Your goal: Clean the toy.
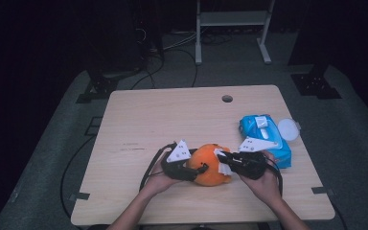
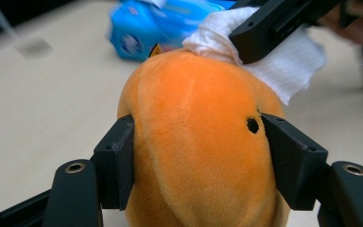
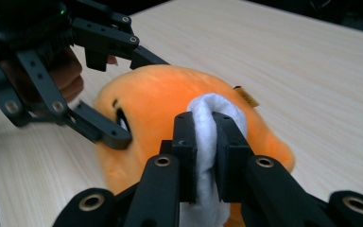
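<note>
Wooden tabletop (image 1: 139, 120) is being bordered by darkness; a blue wipes pack (image 1: 264, 136) is lying there. An orange plush (image 1: 211, 165) is being clamped by the left claw (image 1: 202, 168), a white wipe (image 3: 207, 142) by the right claw (image 3: 205, 137).

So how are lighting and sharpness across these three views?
High view: table lit, surroundings nearly black, detail soft. Left gripper view: orange plush toy sharp, blue wipes pack behind blurred. Right gripper view: white wipe crisp, far table soft; no glare.
</note>
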